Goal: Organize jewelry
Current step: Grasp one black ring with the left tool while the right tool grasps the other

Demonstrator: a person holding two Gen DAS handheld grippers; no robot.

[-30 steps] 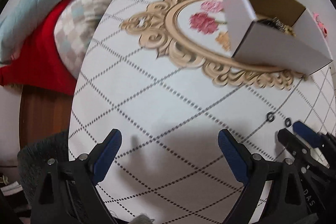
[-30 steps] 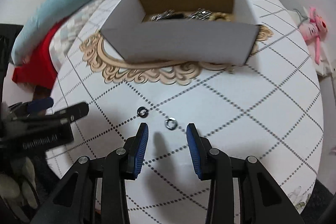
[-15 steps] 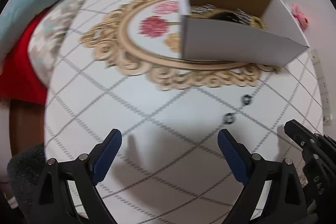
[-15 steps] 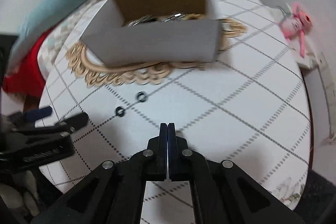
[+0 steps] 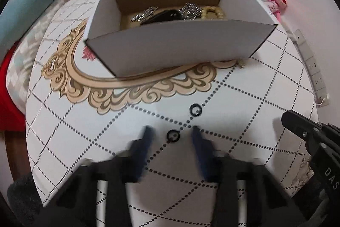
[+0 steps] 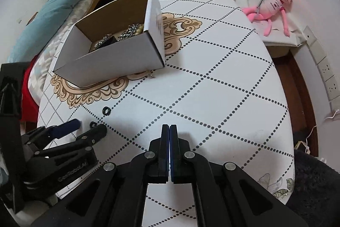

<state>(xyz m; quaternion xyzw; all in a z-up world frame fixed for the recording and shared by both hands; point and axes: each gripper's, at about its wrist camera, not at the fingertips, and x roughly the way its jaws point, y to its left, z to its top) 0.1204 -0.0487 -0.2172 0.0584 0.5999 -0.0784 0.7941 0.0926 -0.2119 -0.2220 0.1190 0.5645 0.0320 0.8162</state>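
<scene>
Your left hand-held gripper [image 5: 172,138] stands open astride one black ring [image 5: 173,135] on the table [image 5: 244,99]; the second ring [image 5: 195,110] lies nearer the box [image 5: 170,48]. Only the right view shows your right hand-held gripper [image 6: 169,131] closed, empty.

Soft, even indoor light, bright on the white tablecloth [image 5: 110,154], with faint shadows near the tools. The left gripper [image 5: 172,137] is smeared by motion blur in its own view, while the right view is sharp. Fisheye bending curves both pictures, corners black
</scene>
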